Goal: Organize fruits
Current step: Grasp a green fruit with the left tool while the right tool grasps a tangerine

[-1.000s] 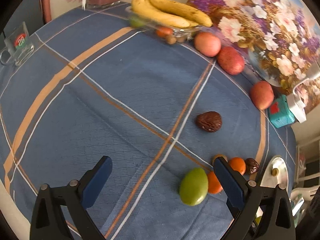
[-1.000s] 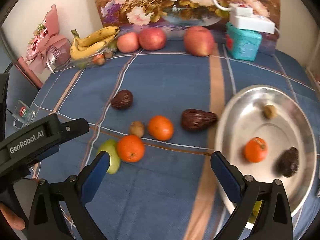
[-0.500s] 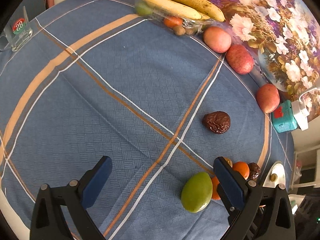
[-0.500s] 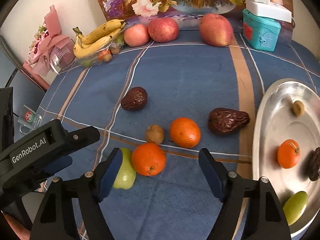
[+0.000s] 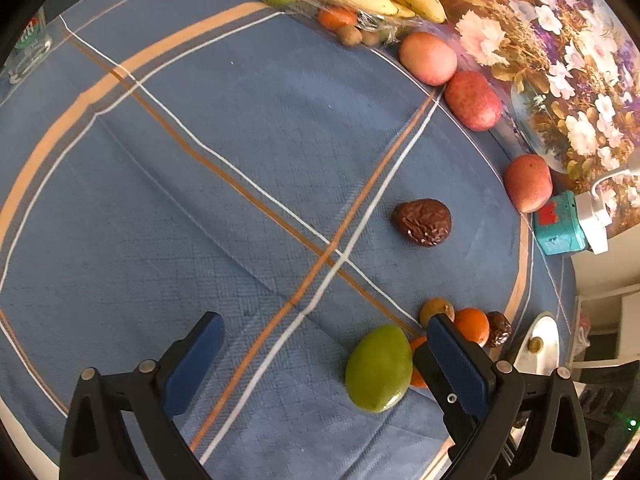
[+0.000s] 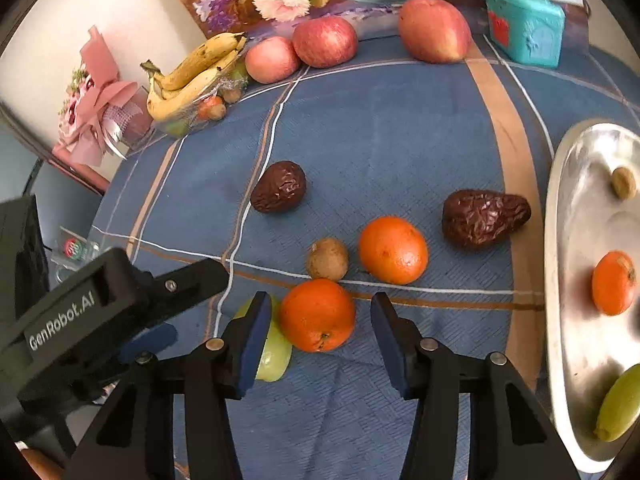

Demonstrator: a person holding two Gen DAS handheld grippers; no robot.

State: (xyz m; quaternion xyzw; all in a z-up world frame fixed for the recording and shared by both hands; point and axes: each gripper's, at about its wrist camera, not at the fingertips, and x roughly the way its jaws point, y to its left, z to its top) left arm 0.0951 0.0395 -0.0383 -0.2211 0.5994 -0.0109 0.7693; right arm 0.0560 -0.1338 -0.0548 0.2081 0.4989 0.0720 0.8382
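My right hand-held gripper (image 6: 316,334) is spread around a glossy orange (image 6: 317,315) without touching it. The orange lies on the blue tabletop (image 6: 400,128), against a green fruit (image 6: 272,354). My left hand-held gripper (image 5: 320,360) hovers spread wide beside that fruit.

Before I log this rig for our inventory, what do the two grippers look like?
Both look alike: the left gripper and right gripper have matte black angular frames with silver screws and flat dark blue fingers. The left one's black body carries white "GenRobot.AI" lettering. No cables or sleeves are visible.
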